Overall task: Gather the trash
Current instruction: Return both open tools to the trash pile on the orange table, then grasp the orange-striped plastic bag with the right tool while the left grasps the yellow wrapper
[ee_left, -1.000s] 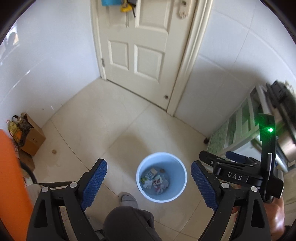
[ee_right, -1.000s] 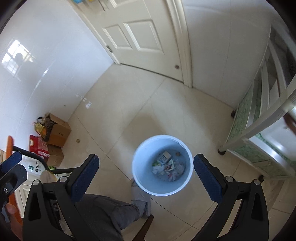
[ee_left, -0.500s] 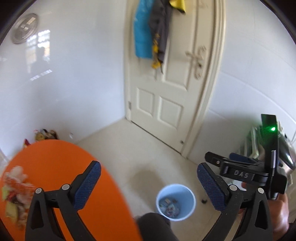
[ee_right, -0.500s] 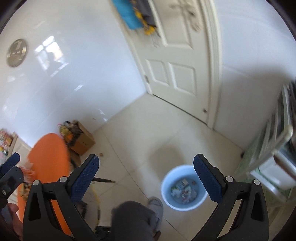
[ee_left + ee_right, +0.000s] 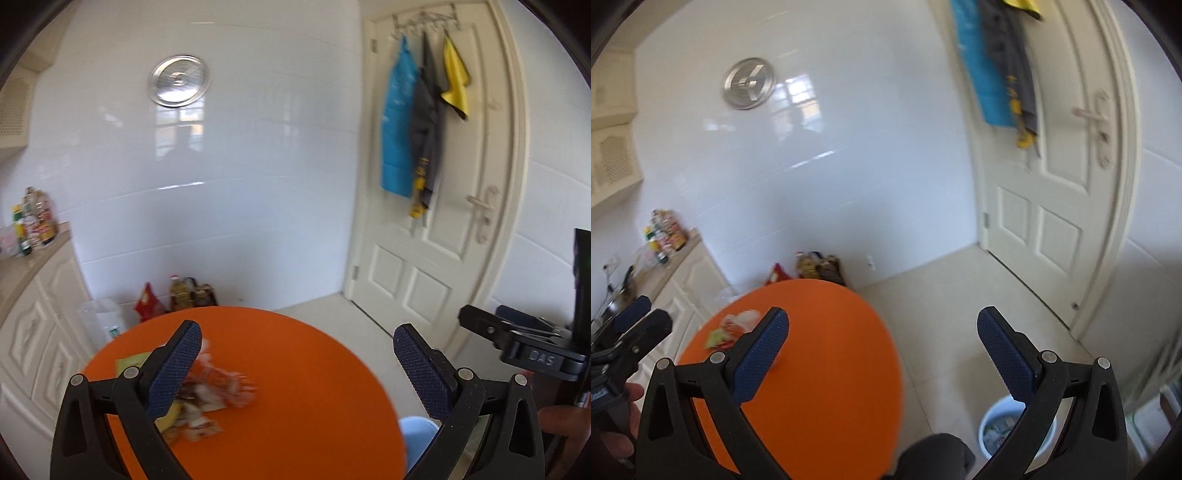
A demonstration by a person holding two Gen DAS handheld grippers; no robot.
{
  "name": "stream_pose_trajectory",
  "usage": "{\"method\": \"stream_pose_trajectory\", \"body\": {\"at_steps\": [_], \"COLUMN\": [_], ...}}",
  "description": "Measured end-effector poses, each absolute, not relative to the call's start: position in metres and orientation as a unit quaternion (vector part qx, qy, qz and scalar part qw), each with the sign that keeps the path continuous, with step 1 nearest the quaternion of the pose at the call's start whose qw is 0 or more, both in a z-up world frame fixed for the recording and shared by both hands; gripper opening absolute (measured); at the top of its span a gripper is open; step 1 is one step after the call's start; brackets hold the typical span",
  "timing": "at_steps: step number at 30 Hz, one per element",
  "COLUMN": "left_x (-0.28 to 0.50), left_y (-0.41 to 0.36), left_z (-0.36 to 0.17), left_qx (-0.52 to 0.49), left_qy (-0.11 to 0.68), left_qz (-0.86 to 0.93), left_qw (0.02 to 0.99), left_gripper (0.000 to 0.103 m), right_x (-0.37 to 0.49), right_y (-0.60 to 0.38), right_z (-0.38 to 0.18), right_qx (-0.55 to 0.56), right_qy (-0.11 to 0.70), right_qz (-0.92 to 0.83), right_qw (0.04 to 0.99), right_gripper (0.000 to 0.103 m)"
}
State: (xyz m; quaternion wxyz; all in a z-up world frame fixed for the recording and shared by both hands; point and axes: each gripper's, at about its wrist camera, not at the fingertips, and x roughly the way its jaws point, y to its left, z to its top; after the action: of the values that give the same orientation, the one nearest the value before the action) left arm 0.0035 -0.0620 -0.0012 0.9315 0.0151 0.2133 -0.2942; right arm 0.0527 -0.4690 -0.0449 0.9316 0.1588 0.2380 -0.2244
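Both black grippers, left (image 5: 297, 363) and right (image 5: 882, 352), gape wide and empty; a fast grab could scatter the crinkly wrappers (image 5: 207, 398) off the round orange table (image 5: 303, 387).

Left gripper (image 5: 297, 354): jaws wide, empty; bare orange table (image 5: 314, 387) ahead. Wrapper litter (image 5: 210, 398) crowds its left finger. Right gripper (image 5: 882, 343): open floor (image 5: 942, 314) ahead, bin (image 5: 1001, 424) beneath right finger.

Bright daylight; window glare on wall tiles (image 5: 177, 129); motion blur throughout; fisheye bending, dark vignette corners.
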Motion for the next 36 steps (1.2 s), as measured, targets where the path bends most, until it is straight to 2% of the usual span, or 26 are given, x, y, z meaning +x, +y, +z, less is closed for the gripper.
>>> {"method": "stream_pose_trajectory", "body": {"at_steps": [11, 20, 26, 36], "left_x": [-0.061, -0.09, -0.061, 0.051], "left_y": [0.036, 0.068, 0.066, 0.036], "left_z": [-0.01, -0.042, -0.064, -0.098], "left_qx": [-0.048, -0.069, -0.069, -0.055], "left_qy": [0.197, 0.207, 0.252, 0.348], "left_qz": [-0.161, -0.104, -0.099, -0.121], "left_qw": [0.966, 0.97, 0.96, 0.928], "left_gripper": [0.102, 0.102, 0.102, 0.102], "right_x": [0.115, 0.141, 0.168, 0.227], "right_y": [-0.343, -0.294, -0.296, -0.321], "right_z": [-0.006, -0.021, -0.043, -0.098], "right_qx": [0.066, 0.02, 0.019, 0.024], "right_qy": [0.209, 0.225, 0.258, 0.335], "right_qz": [-0.107, -0.067, -0.065, -0.073], "right_qw": [0.97, 0.972, 0.964, 0.939], "right_gripper": [0.103, 0.103, 0.103, 0.103]}}
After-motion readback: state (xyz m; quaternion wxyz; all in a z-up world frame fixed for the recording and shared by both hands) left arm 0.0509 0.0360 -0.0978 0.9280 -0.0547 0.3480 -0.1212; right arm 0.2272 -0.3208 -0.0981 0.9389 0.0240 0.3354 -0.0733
